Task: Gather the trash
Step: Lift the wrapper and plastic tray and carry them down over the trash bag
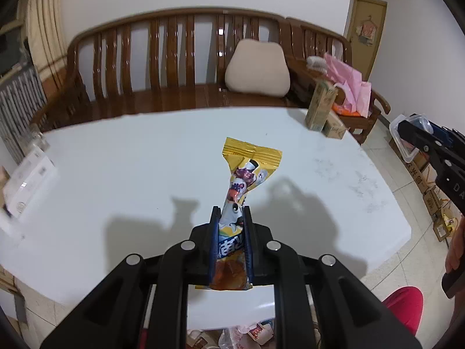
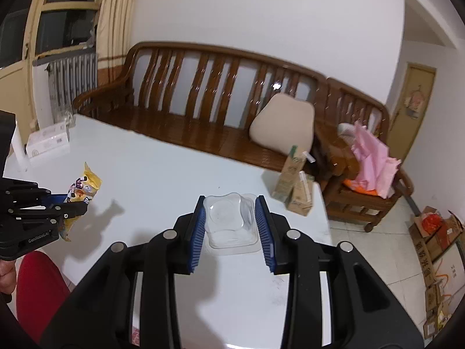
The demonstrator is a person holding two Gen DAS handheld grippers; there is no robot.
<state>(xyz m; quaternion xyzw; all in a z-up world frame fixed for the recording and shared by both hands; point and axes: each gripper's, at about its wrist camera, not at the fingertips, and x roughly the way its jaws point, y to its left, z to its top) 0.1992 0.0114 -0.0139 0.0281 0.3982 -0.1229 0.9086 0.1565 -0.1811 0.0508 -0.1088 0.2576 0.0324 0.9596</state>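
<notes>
- A yellow snack wrapper is pinched between the blue pads of the left gripper, its crimped top end sticking out past the fingertips, above the white worktop.
- The left gripper is clenched on that wrapper; in the right wrist view it shows at the left edge with the wrapper poking out of it.
- A clear plastic tray sits squeezed between the blue ribbed pads of the right gripper, which is grasping it by its two sides, over the worktop.
- Two small drink cartons stand close together near the worktop's far right corner.
- A white box lies at the far left corner.
- Behind the worktop stands a wooden bench with a beige cushion leaning on its backrest.
- Something pink lies on the wooden chair beside the bench.
- Cardboard boxes stand on the tiled floor to the right.
</notes>
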